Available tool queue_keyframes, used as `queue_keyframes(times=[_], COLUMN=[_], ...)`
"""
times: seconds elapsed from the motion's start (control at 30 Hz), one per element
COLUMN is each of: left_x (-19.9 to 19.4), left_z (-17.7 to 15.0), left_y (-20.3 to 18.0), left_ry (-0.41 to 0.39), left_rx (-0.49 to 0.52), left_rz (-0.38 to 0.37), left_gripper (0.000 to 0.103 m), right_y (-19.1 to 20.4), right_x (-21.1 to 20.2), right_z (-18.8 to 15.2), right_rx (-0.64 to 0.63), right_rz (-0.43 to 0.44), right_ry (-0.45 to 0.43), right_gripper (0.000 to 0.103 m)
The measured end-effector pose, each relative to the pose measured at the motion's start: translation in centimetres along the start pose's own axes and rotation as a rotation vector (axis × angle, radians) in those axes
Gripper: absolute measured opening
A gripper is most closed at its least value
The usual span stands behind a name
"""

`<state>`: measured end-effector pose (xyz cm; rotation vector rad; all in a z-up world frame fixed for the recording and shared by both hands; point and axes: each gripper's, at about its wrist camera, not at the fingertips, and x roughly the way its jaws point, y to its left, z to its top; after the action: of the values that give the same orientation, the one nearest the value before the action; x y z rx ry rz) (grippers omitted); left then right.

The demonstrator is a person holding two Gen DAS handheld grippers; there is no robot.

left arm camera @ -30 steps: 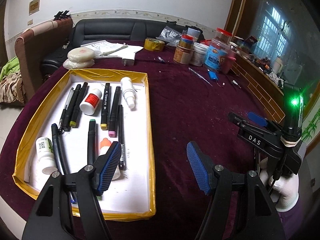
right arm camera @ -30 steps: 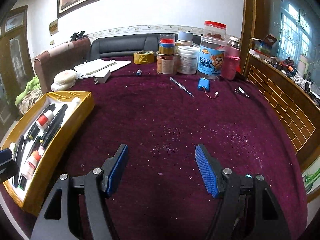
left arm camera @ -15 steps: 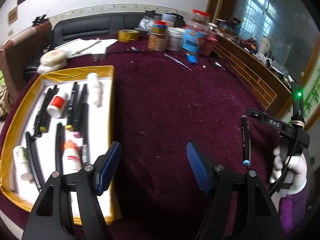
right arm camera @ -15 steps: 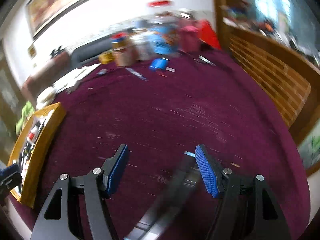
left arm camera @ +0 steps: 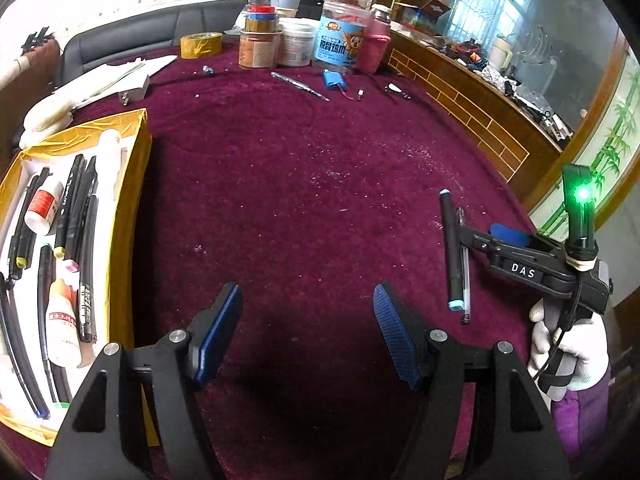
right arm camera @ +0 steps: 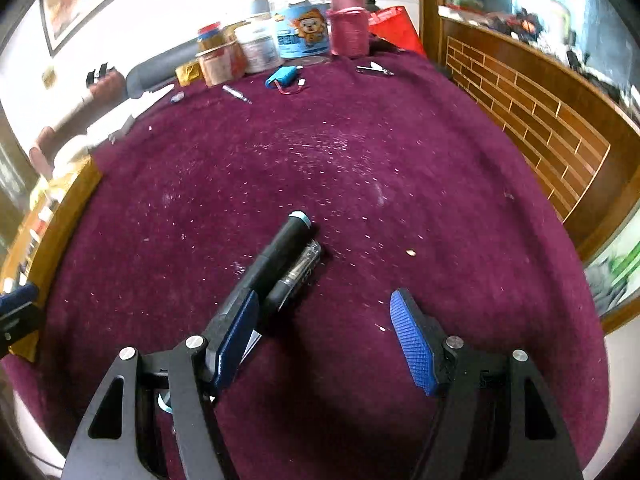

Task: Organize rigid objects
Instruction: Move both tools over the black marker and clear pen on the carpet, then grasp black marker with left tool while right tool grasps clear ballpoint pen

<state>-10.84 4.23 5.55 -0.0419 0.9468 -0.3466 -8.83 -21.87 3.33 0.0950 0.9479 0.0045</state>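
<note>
Right gripper [right arm camera: 324, 340]: jaws apart, empty, now over marker [right arm camera: 276, 256] and pen [right arm camera: 298, 274] lying side by side on cloth [right arm camera: 360, 168], right of tray [left arm camera: 124, 216]. Left gripper [left arm camera: 306, 330]: apart, empty, shifted right off tray.

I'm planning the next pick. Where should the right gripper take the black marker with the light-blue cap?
Probably mid-barrel, coming from above, jaws across its width. The black marker lies flat on the cloth with a clear pen tight against one side, so the right gripper, now open, likely needs one finger slipped between them.
</note>
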Motion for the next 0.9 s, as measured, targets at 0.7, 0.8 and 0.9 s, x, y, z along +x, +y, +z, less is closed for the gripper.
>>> queue_keyframes(times=[0.7, 0.8, 0.9], left_x=[2.3, 2.6, 3.0], left_z=[0.3, 0.3, 0.3], left_y=[-1.8, -2.0, -2.4], left_ry=[0.065, 0.074, 0.082], left_rx=[0.024, 0.027, 0.032], left_rz=[0.019, 0.021, 0.021], left_gripper=[0.067, 0.067, 0.067], right_y=[4.3, 4.1, 4.0], right_x=[1.1, 1.2, 1.2], right_z=[-0.1, -0.1, 0.0], right_rx=[-0.178, -0.168, -0.162], right_rz=[-0.034, -0.023, -0.015], right_ry=[0.023, 0.028, 0.031], right_gripper=[0.063, 0.063, 0.064])
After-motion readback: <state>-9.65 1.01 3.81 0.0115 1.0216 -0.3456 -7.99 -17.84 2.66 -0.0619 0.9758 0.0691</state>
